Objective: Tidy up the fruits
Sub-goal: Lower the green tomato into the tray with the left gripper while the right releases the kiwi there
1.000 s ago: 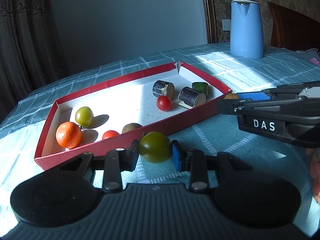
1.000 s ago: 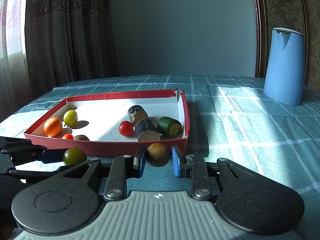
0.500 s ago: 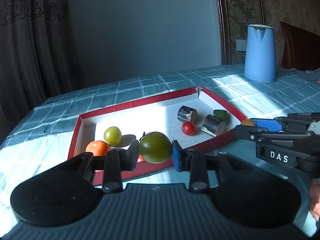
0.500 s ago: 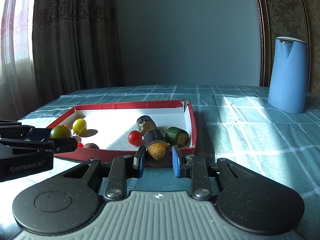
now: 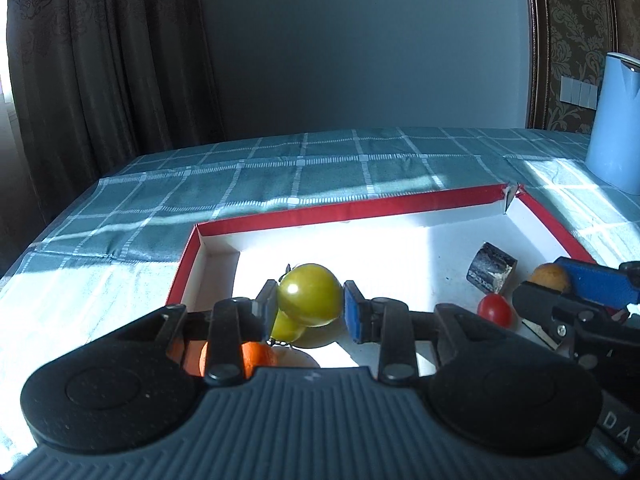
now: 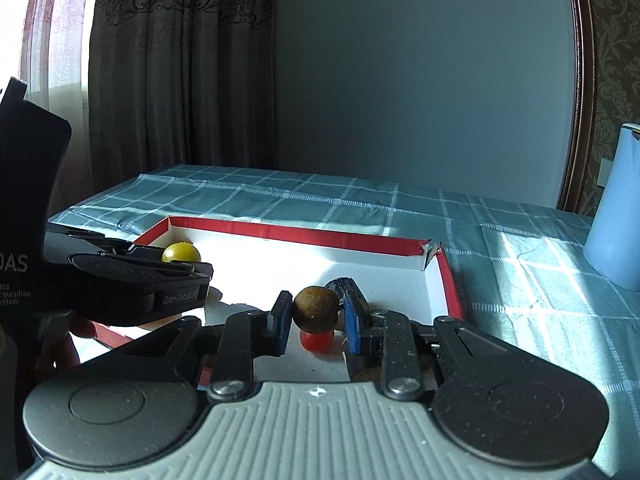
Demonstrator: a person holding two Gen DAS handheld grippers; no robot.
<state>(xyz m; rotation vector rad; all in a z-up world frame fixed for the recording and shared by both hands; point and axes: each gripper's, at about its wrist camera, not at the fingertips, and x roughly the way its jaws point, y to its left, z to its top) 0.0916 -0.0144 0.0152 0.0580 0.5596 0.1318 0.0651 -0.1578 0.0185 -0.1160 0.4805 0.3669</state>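
Now both fruits hang over the red-walled white tray [image 5: 400, 204], the left gripper [image 5: 308, 306] clamping a round green tomato [image 5: 310, 294] and the right gripper [image 6: 316, 314] a brown kiwi [image 6: 316, 309] (carrying step, I judge), so next both must lower and release.

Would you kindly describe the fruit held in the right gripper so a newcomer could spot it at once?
Start at the shallow red-rimmed tray on the checked teal tablecloth. Over its right end, the right gripper is shut on a small round kiwi, hanging just above a cherry tomato. It is dull, brown and rough-skinned, unlike the glossy green tomato that the left gripper holds.
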